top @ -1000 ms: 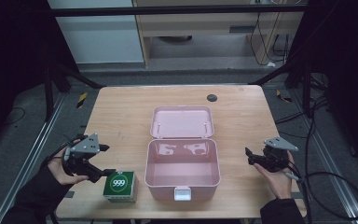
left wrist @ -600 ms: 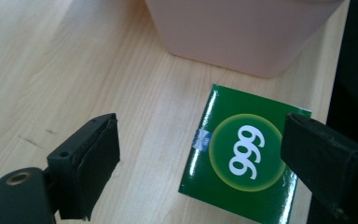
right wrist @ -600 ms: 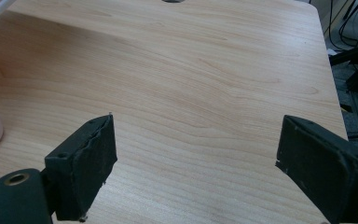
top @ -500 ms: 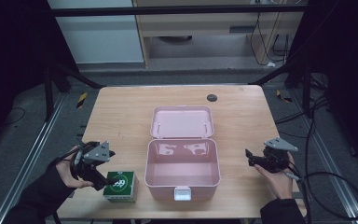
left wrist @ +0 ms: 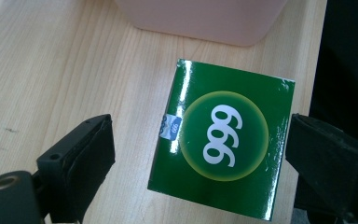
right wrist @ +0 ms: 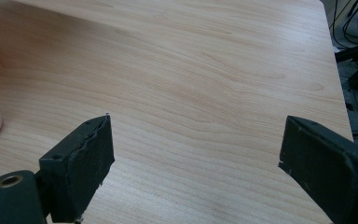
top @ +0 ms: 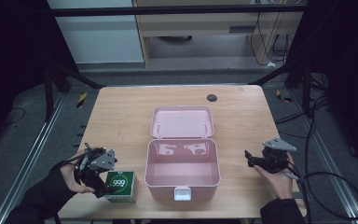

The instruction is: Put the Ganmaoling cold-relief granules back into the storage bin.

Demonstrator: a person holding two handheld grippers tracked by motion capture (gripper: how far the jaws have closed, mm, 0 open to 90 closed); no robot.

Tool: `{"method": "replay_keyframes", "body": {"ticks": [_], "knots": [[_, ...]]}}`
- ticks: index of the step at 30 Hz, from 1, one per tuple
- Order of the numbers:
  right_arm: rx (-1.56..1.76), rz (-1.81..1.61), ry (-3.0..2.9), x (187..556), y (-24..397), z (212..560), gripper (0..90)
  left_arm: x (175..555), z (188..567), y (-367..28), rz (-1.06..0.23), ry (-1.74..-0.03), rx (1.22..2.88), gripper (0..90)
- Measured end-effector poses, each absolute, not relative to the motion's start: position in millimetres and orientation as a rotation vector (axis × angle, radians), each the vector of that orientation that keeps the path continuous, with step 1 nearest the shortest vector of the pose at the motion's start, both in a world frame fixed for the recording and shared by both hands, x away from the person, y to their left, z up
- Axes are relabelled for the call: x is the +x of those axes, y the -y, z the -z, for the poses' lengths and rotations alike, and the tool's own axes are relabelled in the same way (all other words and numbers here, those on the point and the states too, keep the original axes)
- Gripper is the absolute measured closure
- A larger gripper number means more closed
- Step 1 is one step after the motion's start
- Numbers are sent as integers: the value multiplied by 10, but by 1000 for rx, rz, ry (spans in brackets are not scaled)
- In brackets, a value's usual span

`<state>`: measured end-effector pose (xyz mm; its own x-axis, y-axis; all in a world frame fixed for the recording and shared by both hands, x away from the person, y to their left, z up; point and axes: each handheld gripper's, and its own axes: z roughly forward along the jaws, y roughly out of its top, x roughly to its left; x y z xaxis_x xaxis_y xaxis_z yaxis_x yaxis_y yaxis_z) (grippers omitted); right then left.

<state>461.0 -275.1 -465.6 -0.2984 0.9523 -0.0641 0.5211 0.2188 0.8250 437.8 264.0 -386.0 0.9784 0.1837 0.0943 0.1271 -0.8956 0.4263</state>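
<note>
- The green box [top: 120, 186] marked "999" sits near the front left corner of the bench [top: 121, 116], close beside the open pink case [top: 182, 167] and apart from it.
- It looks like a small glossy cardboard carton: probably light, fairly stiff along its edges, but easy to dent across a panel, and the shiny print may be slippery.
- The best hold is likely across two opposite side walls, low enough that the black pads bear on the flat card rather than on a corner.
- The left tool [left wrist: 200, 163] is wide open with nothing in it. In the left gripper view the box lies between its jaws, nearer one than the other, and I cannot tell whether that one touches.
- The right tool [top: 251, 159] is wide open and empty, over bare wood near the right edge of the bench.
- Compared with a second ago, the left tool has moved from left of the box to over it. The right tool, the case and the box are unchanged.
</note>
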Motion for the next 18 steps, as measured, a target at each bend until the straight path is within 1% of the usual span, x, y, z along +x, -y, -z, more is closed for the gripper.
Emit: {"method": "replay_keyframes", "body": {"ticks": [2,18], "knots": [[1355,-951,-1921,4613,2747,4661,93,4378,3878,-2631,-177,-205,2707,59],[1351,-933,-1953,4626,2732,4683,72,4361,4029,-2528,-137,-118,2773,39]]}}
